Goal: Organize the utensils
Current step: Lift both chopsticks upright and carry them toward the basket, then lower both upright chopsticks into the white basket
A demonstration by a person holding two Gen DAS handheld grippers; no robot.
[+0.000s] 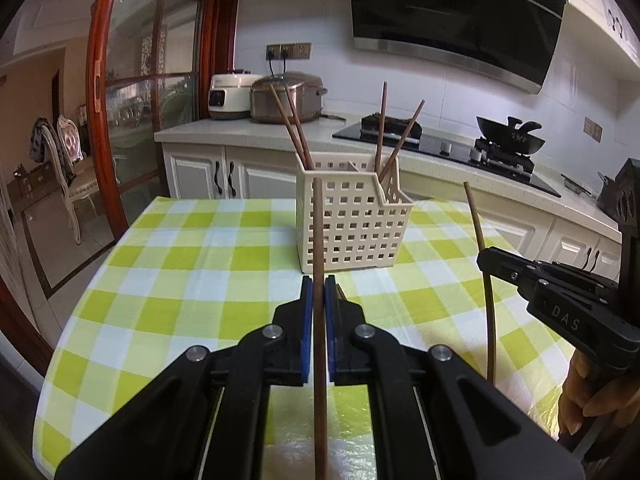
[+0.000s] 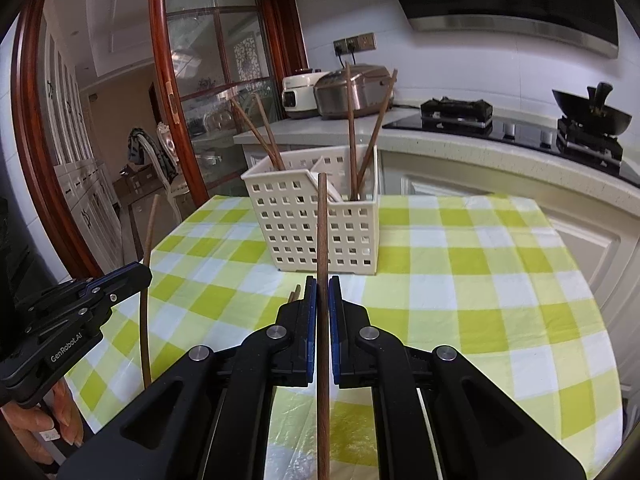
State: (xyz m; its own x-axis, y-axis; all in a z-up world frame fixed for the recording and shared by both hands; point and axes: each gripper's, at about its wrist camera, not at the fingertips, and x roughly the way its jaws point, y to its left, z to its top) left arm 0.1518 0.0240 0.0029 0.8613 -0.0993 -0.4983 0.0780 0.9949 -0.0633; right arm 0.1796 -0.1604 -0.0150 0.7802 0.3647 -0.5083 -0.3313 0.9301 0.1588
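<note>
A cream perforated basket (image 1: pixel 352 220) (image 2: pixel 296 224) stands on the green checked tablecloth (image 1: pixel 180 280). Two pairs of brown chopsticks (image 1: pixel 298 136) (image 2: pixel 352 128) lean in its rear compartments. My left gripper (image 1: pixel 319 280) is shut on one brown chopstick (image 1: pixel 318 220), held upright in front of the basket. My right gripper (image 2: pixel 323 280) is shut on another chopstick (image 2: pixel 322 220), also upright before the basket. Each wrist view shows the other gripper holding its chopstick: the right gripper (image 1: pixel 482 258) and the left gripper (image 2: pixel 146 272). More chopstick ends (image 2: pixel 295 294) lie on the cloth just behind the pads.
Behind the table runs a kitchen counter (image 1: pixel 240 128) with two rice cookers (image 1: pixel 286 98), a black hob (image 1: pixel 440 144) and a wok (image 1: pixel 510 136). A wood-framed glass door (image 1: pixel 104 120) stands to the left. A person's hand (image 2: pixel 36 424) grips the left tool.
</note>
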